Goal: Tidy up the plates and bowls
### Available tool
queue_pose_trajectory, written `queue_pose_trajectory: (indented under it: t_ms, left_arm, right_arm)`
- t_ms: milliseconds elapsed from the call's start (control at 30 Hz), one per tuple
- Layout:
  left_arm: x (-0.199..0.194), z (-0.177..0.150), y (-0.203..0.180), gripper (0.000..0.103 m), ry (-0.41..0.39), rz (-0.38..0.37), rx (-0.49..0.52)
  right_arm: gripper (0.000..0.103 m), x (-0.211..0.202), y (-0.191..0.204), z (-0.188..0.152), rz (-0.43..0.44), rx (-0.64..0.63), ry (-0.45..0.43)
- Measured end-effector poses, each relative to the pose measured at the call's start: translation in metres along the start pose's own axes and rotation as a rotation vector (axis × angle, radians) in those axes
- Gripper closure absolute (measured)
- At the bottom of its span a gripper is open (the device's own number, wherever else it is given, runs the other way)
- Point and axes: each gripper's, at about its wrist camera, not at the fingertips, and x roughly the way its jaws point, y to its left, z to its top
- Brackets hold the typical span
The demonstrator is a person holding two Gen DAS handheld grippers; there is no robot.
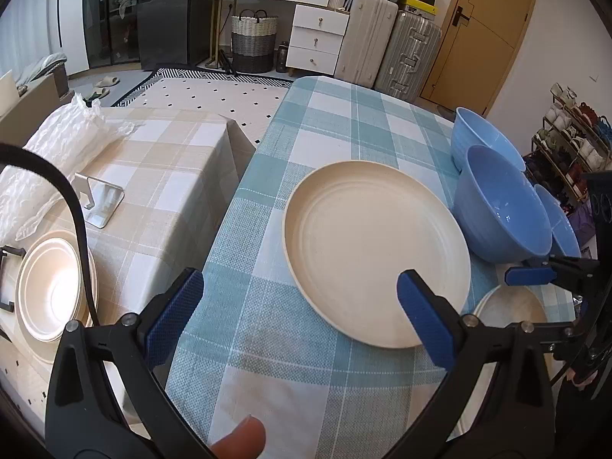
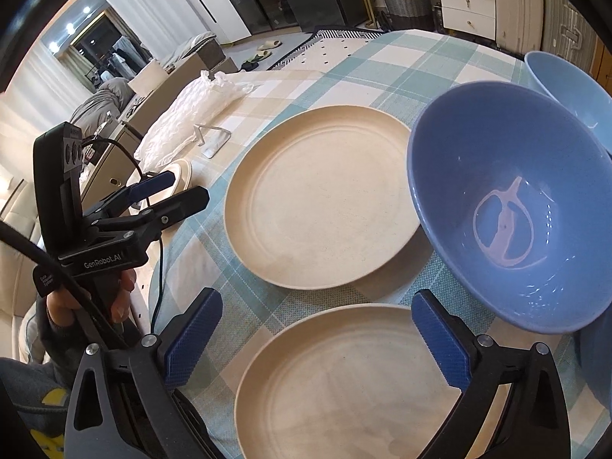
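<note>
Blue pads of our right gripper [image 2: 317, 334] stand nearest in the right wrist view, spread as wide as they go, with nothing between them; they hang over the far rim of the near cream plate [image 2: 344, 390], which lies flat on the teal checked cloth [image 2: 214, 264]. Our left gripper [image 1: 300, 319] is wide open too and holds nothing; one pad hangs before the near rim of the far cream plate [image 1: 376, 244], the other over bare cloth.

We judge that the step in hand is to take one plate and bring it to the stack of cream plates [image 1: 49, 287] on the beige table [image 1: 160, 160] beside. To do it well, we should lower one pad under the raised rim and the other inside it, close firmly on the rim only, and lift the plate level so it does not slip; we must also keep clear of the large blue bowl [image 2: 508, 206], whose rim overhangs the far plate's edge.

Only the left view shows the stack plainly, and a third blue bowl [image 1: 562, 225] behind the large one; in the right view the stack is half hidden behind the left gripper. Only the right view shows the near plate almost whole, and the hand [image 2: 90, 300] that carries the left gripper.
</note>
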Motion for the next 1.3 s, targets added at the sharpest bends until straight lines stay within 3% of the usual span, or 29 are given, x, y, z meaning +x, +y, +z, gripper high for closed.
queue_pose_trajectory:
  t_ms: [900,1300]
  left_arm:
    - [0.064,0.027,0.012,0.003,0.046,-0.032,-0.033]
    - [0.080,0.024,0.011,0.017,0.070,-0.055,-0.017]
  right_arm:
    - [0.002,0.036,-0.015,0.031,-0.041,0.173,0.032]
    - [0.015,0.054,-0.020,0.033,-0.032,0.235,0.048]
